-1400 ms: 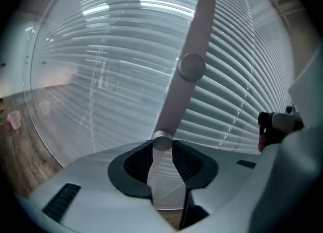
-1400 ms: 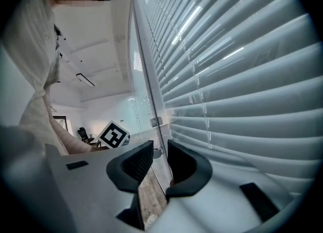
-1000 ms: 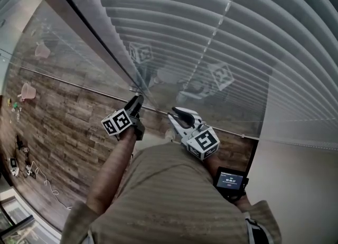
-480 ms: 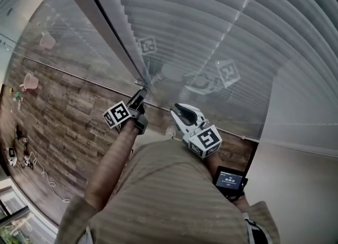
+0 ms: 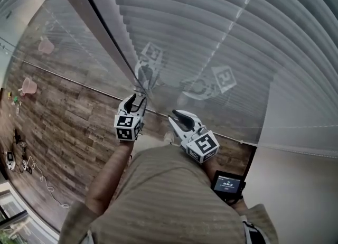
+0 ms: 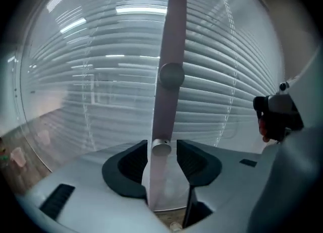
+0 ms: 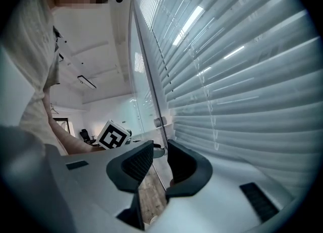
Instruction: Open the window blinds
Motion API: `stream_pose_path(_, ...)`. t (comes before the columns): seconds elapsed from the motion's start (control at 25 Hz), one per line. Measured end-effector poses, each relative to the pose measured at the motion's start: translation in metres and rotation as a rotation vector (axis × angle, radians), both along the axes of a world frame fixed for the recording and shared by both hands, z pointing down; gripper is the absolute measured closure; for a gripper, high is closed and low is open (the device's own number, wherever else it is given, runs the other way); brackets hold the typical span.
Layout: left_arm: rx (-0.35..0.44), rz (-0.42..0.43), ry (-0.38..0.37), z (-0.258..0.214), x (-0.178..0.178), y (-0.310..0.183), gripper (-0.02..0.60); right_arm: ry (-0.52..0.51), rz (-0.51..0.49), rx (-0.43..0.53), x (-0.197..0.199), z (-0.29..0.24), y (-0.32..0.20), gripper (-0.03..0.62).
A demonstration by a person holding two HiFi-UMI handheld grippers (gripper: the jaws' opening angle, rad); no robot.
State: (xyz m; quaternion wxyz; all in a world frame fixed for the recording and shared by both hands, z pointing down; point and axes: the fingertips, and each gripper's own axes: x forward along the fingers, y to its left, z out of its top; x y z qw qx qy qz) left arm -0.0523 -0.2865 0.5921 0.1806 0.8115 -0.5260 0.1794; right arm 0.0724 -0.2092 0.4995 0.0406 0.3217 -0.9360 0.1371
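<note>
The thing to work is the tilt wand (image 6: 169, 50), a slim pale rod that hangs down in front of the window blinds (image 5: 211, 21). Its capped lower end sits between the jaws of the left gripper (image 6: 161, 156). Those jaws have just been opening and now stand apart on either side of the rod, with the pads not pressing on it. I judge the wand light and stiff, but smooth and round. That makes it likely to slip under a twist, and to swing, since it seems fixed only at its top. The best hold is probably just above the end cap, pads square on both sides and firmly shut before any roll of the wrist. The slats look thin and easily bent, so they are no place to grab. They appear to lie behind glass, which mirrors the grippers' marker cubes. The right gripper (image 7: 159, 159) is held near the wand, jaws parted with nothing between them. The only writing is on a small screen device (image 5: 228, 183) at the person's right side, and its digits are too small to read. The cubes carry square black-and-white markers, no words.
</note>
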Motion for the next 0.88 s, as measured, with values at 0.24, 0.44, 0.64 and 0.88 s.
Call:
stream_pose_path(0.24, 0.008, -0.016, -0.042, 0.018, 0.001, -0.002, 0.445, 0.0, 0.002, 0.001, -0.002, 0.013, 0.003, 0.51)
stream_pose_path(0.44, -0.007, -0.023, 0.002, 0.025, 0.0, -0.004, 0.446, -0.004, 0.012, -0.004, 0.002, 0.021, 0.0, 0.51)
stream_pose_path(0.64, -0.03, -0.027, 0.064, 0.021, 0.001, -0.007, 0.447, -0.006, 0.021, -0.01, 0.005, 0.017, -0.003, 0.51)
stream_pose_path(0.88, -0.062, -0.037, 0.145, 0.0, -0.003, -0.012, 0.448, -0.002, 0.017, -0.018, -0.001, -0.004, -0.011, 0.51)
